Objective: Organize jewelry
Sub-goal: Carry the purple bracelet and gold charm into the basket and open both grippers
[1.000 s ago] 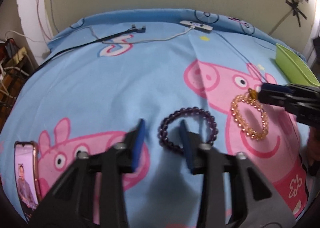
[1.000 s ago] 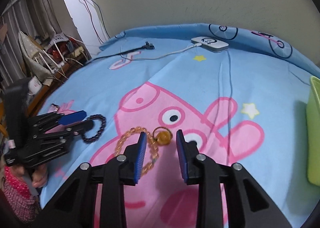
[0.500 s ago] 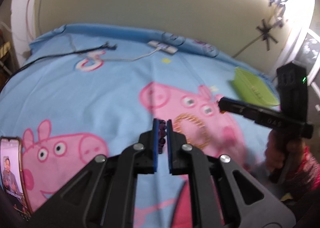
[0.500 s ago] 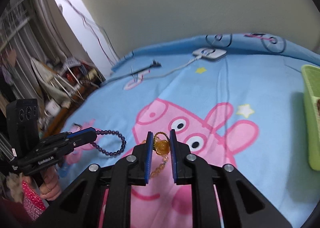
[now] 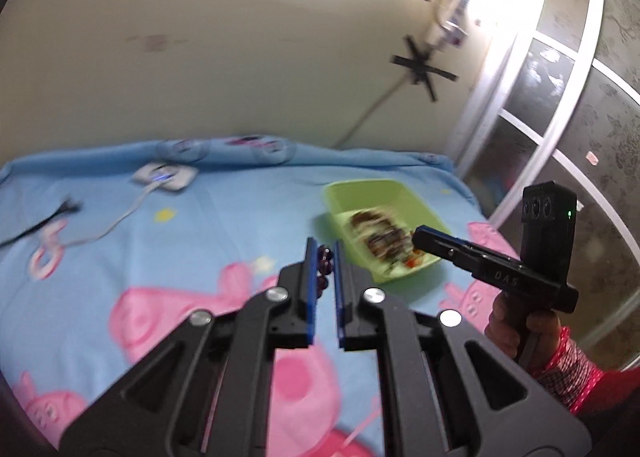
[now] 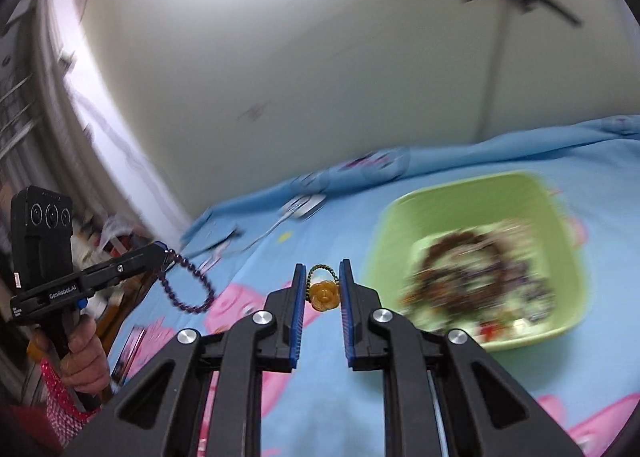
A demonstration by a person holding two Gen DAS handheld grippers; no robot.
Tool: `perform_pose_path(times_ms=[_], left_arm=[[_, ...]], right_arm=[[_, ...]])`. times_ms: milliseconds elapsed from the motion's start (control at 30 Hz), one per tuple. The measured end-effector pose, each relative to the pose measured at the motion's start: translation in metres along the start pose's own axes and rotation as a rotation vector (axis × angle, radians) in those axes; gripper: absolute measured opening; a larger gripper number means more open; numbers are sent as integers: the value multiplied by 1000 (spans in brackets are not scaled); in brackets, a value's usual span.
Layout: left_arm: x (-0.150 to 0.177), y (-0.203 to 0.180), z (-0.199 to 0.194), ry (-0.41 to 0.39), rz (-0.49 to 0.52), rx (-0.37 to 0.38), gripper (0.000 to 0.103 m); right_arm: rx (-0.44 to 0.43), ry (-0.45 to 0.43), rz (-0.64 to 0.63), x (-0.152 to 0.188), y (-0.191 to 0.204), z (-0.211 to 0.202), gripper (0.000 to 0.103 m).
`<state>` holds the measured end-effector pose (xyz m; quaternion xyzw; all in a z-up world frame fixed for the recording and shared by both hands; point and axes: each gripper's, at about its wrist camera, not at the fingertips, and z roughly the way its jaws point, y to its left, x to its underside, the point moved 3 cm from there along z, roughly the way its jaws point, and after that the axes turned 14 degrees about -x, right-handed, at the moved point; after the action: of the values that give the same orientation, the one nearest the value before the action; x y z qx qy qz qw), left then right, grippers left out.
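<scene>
Purple round beads of a dark bracelet (image 5: 325,263) are now riding clamped between the blue-padded fingers of the left gripper (image 5: 322,257); a second ago that bracelet was lying flat on the bed with the fingers spread around it. In the right wrist view its loop (image 6: 188,283) is dangling free in the air below the fingertips. The right gripper (image 6: 322,277) has likewise closed: it is pinching the amber rose-shaped charm (image 6: 322,296) of the golden bead bracelet, whose green cord loop is showing above the charm, while the rest of the strand is hidden below the fingers. Both pieces have been lifted off the blue cartoon-pig bedsheet (image 5: 200,241) and are swinging toward the lime-green plastic tray (image 6: 472,193), which is already holding a blurred heap of dark beads. That suggests the pick-up is done and only the drop is left.

The tray is sitting near the bed's far right corner, close to the glass door, so the approach from that side looks tight. The open sheet in front of it is offering free room. The right gripper is already reaching to the tray's near rim, so the two grippers are converging and may crowd each other. A white charger with its cable (image 5: 164,179) is lying well apart to the left.
</scene>
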<state>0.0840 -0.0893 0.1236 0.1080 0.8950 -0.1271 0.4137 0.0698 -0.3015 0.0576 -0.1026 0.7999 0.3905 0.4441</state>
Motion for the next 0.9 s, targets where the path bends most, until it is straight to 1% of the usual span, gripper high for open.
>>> perform_pose_path(times_ms=[100, 200, 233, 367, 433, 500, 567, 600, 633, 700, 800, 900], left_arm=[[-18, -35, 29, 16, 34, 44, 7], [-27, -59, 58, 51, 50, 66, 7], [-30, -69, 73, 73, 59, 68, 7], [-38, -93, 110, 120, 87, 48, 7], [-43, -105, 127, 132, 109, 28, 7], [-49, -114, 143, 139, 118, 2, 7], [-55, -122, 164, 170, 123, -15, 7], [-56, -125, 172, 191, 125, -26, 7], [-57, -125, 175, 199, 123, -32, 7], [-59, -120, 172, 192, 106, -29, 7], [-58, -110, 157, 171, 99, -32, 7], [-55, -87, 129, 134, 83, -40, 7]], right_arm=[[51, -35, 33, -10, -27, -22, 0], [79, -31, 72, -16, -53, -29, 0], [89, -26, 88, -17, -63, -28, 0], [100, -11, 131, -20, -86, -21, 0], [101, -2, 143, -23, -95, -18, 0], [100, 12, 156, -29, -104, -8, 0], [119, 30, 165, -35, -113, 2, 4], [134, 22, 172, -37, -116, 3, 8], [138, 1, 178, -39, -117, 1, 11], [129, -34, 183, -42, -117, -4, 14], [128, -91, 180, -42, -113, -18, 14], [98, -105, 188, -36, -105, -24, 14]])
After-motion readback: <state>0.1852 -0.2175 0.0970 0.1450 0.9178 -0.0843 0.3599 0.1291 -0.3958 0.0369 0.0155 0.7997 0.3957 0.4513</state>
